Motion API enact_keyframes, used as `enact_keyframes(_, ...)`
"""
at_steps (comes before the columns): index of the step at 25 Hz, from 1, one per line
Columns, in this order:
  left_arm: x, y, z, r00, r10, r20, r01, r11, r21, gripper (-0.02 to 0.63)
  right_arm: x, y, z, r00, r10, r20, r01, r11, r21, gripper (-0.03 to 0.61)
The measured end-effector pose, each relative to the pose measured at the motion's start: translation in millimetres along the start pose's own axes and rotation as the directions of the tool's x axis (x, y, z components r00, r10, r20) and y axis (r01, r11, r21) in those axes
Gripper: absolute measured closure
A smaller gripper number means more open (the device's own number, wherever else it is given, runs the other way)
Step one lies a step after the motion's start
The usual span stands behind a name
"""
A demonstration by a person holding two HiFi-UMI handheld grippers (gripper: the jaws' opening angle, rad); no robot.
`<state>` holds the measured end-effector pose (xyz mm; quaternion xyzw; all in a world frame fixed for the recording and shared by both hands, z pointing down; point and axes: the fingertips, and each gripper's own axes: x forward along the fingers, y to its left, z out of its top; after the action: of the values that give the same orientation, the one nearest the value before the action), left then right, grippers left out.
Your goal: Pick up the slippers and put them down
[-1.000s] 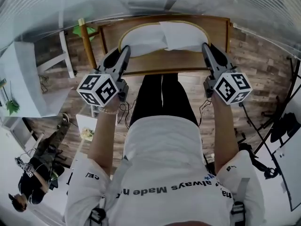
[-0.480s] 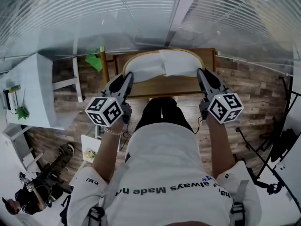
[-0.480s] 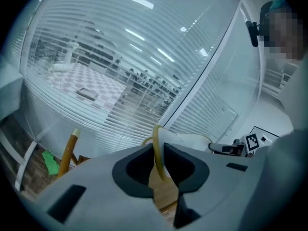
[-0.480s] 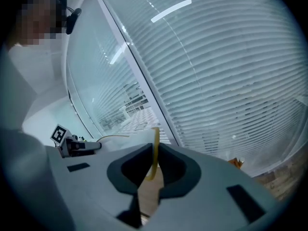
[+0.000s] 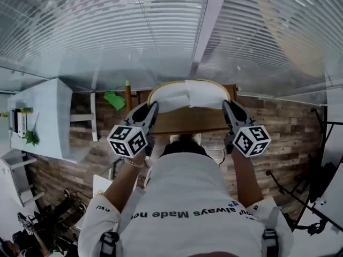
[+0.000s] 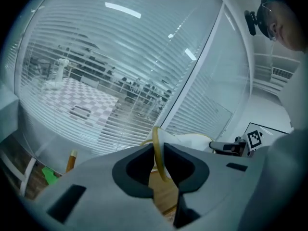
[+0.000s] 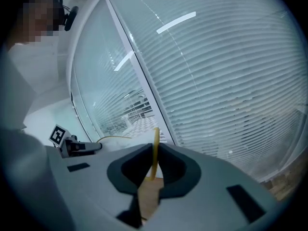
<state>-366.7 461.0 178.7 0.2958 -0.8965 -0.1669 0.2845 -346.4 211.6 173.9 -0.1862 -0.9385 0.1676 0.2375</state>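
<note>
The left gripper (image 5: 151, 107) and right gripper (image 5: 228, 105) hold a white slipper (image 5: 185, 98) up.
Both pinch its yellow rim (image 6: 158, 153) tight, one at each end, by the blinds (image 5: 134, 25).

white slippers (image 5: 187, 96) edged in yellow, brown wood-grain floor (image 5: 284, 116), and white shirt (image 5: 185, 186) with black lettering.
</note>
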Motion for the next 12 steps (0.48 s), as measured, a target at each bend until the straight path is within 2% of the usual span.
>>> enact_keyframes(12, -10, -12, 16, 0.999, -0.026, 0.023, 0.025, 0.999, 0.032, 0.548, -11, 9, 10, 0.999, -0.020, 0.035, 0.020, 1.000, -0.003, 0.537)
